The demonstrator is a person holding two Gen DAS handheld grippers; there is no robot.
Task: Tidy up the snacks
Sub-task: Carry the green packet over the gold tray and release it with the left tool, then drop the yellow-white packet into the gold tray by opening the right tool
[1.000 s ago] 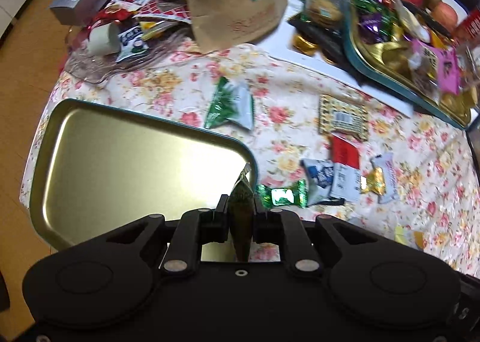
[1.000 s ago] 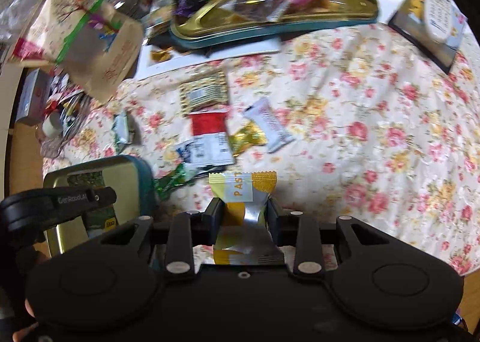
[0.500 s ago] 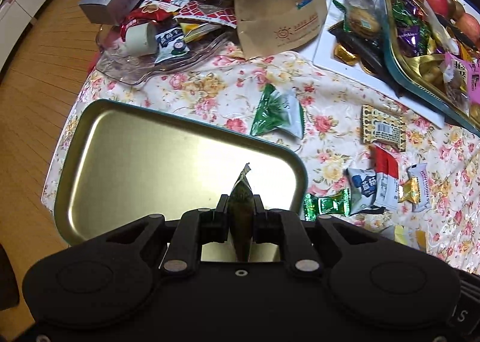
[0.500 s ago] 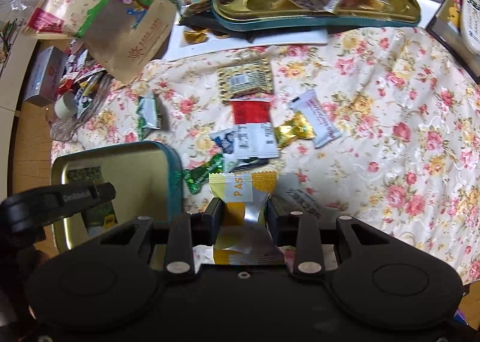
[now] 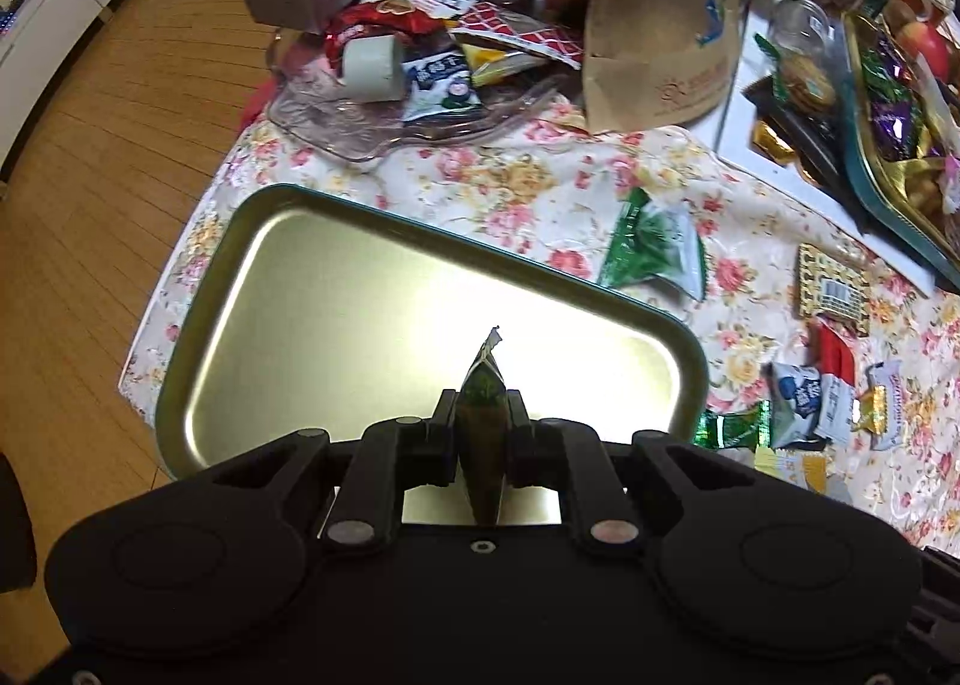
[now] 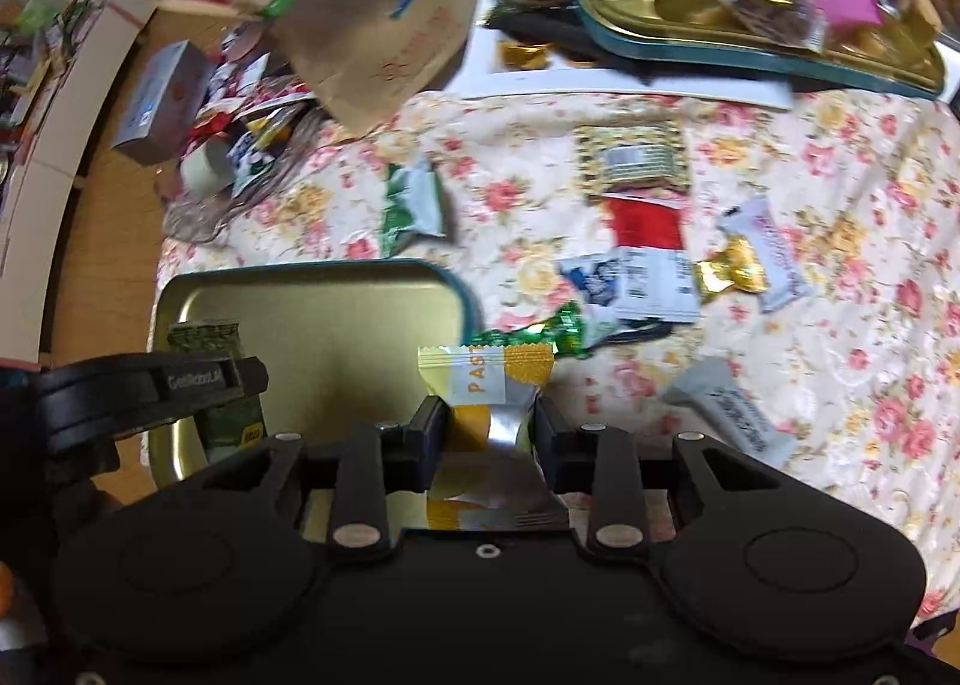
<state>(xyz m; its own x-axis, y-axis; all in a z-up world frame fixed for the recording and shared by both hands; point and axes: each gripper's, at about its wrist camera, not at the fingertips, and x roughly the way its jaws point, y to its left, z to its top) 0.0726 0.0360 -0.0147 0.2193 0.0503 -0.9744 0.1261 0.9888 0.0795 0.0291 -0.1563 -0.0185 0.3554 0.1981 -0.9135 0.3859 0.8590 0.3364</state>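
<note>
Two grippers each pinch a snack; the left gripper (image 5: 480,433) clamps a dark green packet (image 5: 483,427) edge-on at lower centre of its view, over the near part of the gold tray (image 5: 336,325), whose shiny floor fills the middle left; the right gripper (image 6: 489,436) squeezes a white and yellow wrapper (image 6: 486,385) at lower centre of its view, just above the tray's right rim; loose sweets (image 6: 648,265) lie on the floral cloth (image 6: 840,205) at centre right.
</note>
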